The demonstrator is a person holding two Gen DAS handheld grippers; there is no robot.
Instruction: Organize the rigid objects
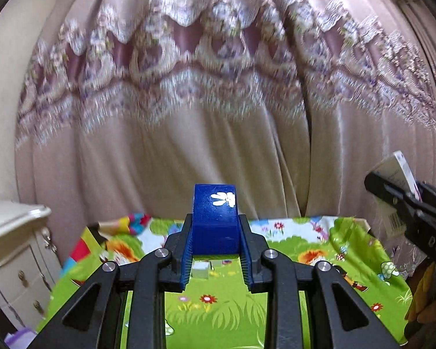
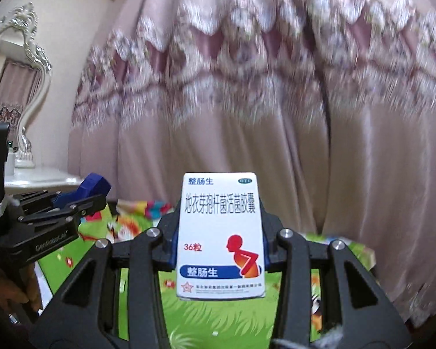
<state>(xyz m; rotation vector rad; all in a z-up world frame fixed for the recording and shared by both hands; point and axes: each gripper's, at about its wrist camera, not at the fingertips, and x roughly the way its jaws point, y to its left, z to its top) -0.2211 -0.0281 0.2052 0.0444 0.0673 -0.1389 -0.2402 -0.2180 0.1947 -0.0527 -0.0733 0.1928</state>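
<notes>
My left gripper [image 1: 215,232] is shut on a dark blue block [image 1: 215,221] with a white flower mark, held up above the table. It also shows at the left of the right wrist view [image 2: 84,195]. My right gripper [image 2: 219,226] is shut on a white medicine box [image 2: 221,232] with blue Chinese print and a red figure, held upright above the table. That gripper and box show at the right edge of the left wrist view [image 1: 398,180].
The table carries a bright green cartoon cloth [image 1: 276,299]. A small clear object [image 1: 200,270] lies on it under my left gripper. A pink curtain [image 1: 218,101] hangs behind. A white dresser [image 1: 14,250] with a mirror [image 2: 29,72] stands at the left.
</notes>
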